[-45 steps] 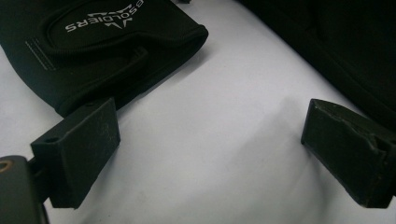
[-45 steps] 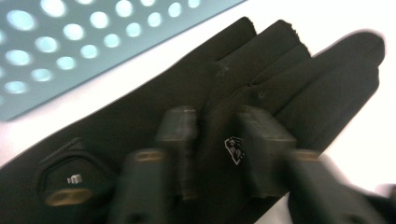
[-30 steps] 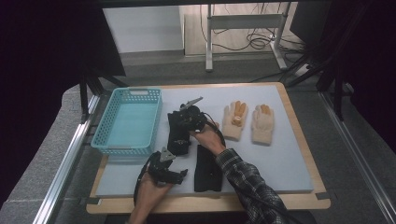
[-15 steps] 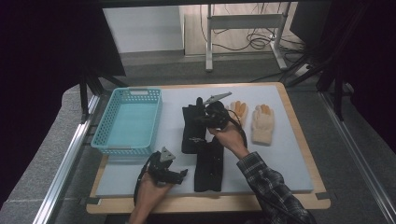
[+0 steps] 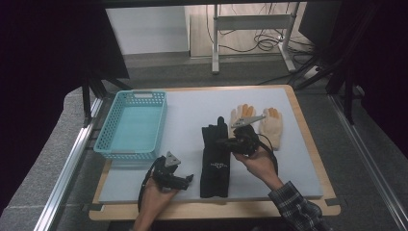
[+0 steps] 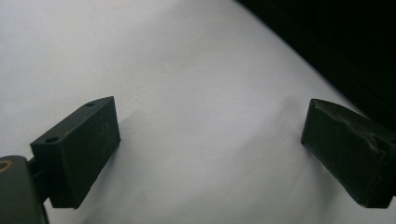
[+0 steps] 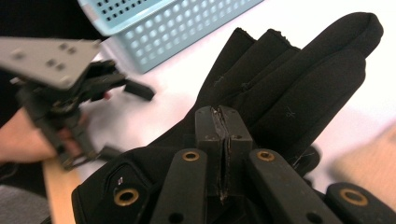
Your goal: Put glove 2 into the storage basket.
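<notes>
**Right tool shut tight at a black glove, mid-worktop**

A person sits at the near edge of a pale worktop [image 5: 192, 103], with a handheld tool in each hand. The right tool [image 5: 224, 142] sits near the middle of the worktop, at the right side of a black glove [image 5: 211, 137] that lies flat with its fingers towards the far edge. In the right gripper view, the jaws of this tool [image 7: 223, 135] are pressed fully together, with the glove [image 7: 299, 79] right behind them. I cannot tell whether a thin fold of cloth is caught between them.

The left tool [image 5: 187, 179] rests near the front left corner. Its jaws are wide apart over the bare surface, holding nothing.

A second black glove [image 5: 214, 180] lies nearer the front edge, in line with the first. A cream pair with orange fingertips [image 5: 272, 127] lies to the right. A turquoise basket [image 5: 127, 153] stands at the left edge.

The glove looks light, soft and limp, so it would probably sag and fold when lifted. The cuff, or a pinch of doubled cloth at the edge of the palm, seems the surest hold. A single fingertip could slip free.
</notes>
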The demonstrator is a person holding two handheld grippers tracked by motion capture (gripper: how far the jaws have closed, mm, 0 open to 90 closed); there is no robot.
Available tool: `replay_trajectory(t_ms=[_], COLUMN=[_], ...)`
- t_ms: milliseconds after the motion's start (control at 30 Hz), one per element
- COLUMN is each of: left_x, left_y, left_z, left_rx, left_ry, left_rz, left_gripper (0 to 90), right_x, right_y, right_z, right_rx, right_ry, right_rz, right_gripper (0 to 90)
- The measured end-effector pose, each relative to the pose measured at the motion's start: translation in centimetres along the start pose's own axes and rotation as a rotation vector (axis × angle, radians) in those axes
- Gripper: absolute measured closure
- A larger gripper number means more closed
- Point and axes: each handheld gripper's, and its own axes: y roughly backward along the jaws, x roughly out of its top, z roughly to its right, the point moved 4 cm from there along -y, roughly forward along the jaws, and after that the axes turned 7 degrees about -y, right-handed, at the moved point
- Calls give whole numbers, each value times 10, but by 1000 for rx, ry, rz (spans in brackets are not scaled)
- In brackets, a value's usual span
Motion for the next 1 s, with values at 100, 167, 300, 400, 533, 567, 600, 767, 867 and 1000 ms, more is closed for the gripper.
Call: replay_trajectory(t_ms=[100, 167, 300, 400, 533, 567, 600, 767, 867, 1000], left_x=[0, 0, 0, 0, 0, 0, 0, 0, 0, -6], left_y=[0, 0, 0, 0, 0, 0, 0, 1, 3, 7], left_z=[0, 0, 0, 0, 0, 0, 0, -1, 0, -2], left_rx=[0, 0, 1, 1, 0, 0, -1, -3, 12, 8], left_ry=[-1, 2, 0, 0, -7, -5, -5, -3, -2, 9], left_rz=[0, 3, 1, 3, -5, -5, -5, -3, 17, -2], left_gripper=[47, 47, 47, 47, 47, 47, 47, 48, 51, 57], right_x=[-13, -22, -39, -49, -61, -64, -66, -64, -64, -72], right_y=[6, 5, -5, -15, -27, -30, -32, -23, -11, 0], right_z=[-9, -13, -12, -5, 0, 0, 0, 5, 13, 23], right_rx=[13, 19, 1, -29, -78, -84, -89, -111, -138, -131], right_ry=[-17, -31, -58, -78, -64, -54, -51, -20, 12, 4], right_rz=[-2, -4, -8, -20, -32, -41, -46, -16, -29, -29], right_gripper=[866, 866, 865, 863, 818, 778, 741, 580, 526, 512])
